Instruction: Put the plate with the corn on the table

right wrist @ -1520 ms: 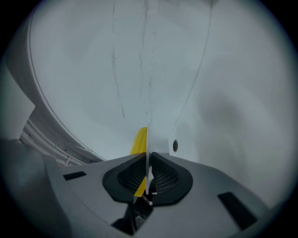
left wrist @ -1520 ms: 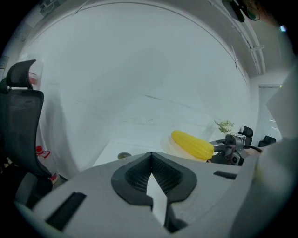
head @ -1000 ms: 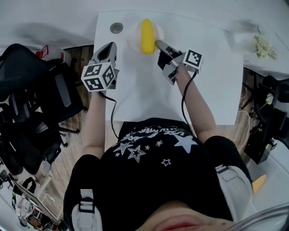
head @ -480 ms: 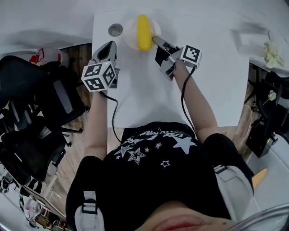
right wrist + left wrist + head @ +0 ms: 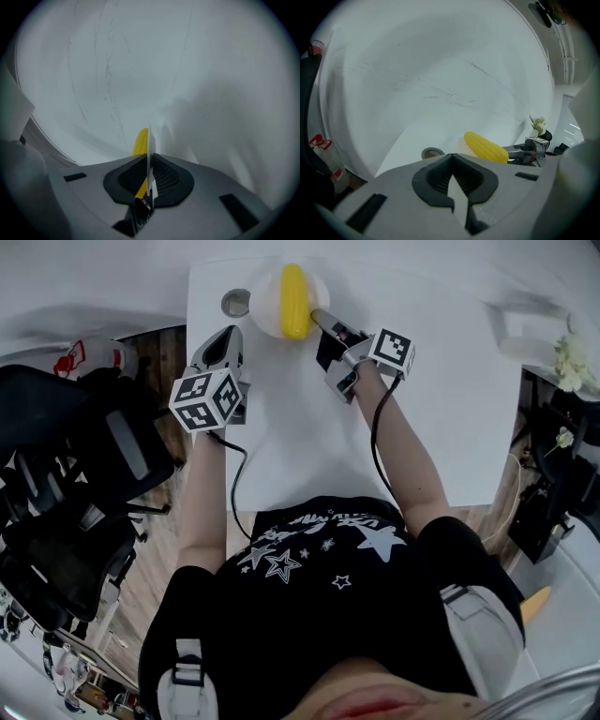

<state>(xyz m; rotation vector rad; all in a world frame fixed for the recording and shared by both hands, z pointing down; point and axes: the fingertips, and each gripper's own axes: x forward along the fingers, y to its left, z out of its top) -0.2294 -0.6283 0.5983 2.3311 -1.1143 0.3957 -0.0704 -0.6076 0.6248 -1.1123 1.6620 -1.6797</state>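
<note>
No readable text found, tbh. Black-and-white square codes seen on cube of left hand-held gripper and on twin cube of right hand-held gripper: patterns only, no letters. Lettering above stars on black shirt too blurred. Red print on white item at left not legible either.

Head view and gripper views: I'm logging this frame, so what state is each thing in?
right gripper: shut on the rim of the plate.
left gripper: shut, empty.
plate: carrying the corn, rim pinched.
corn: lying along the plate.
grey disc: flat on the table, beside the plate.
</note>
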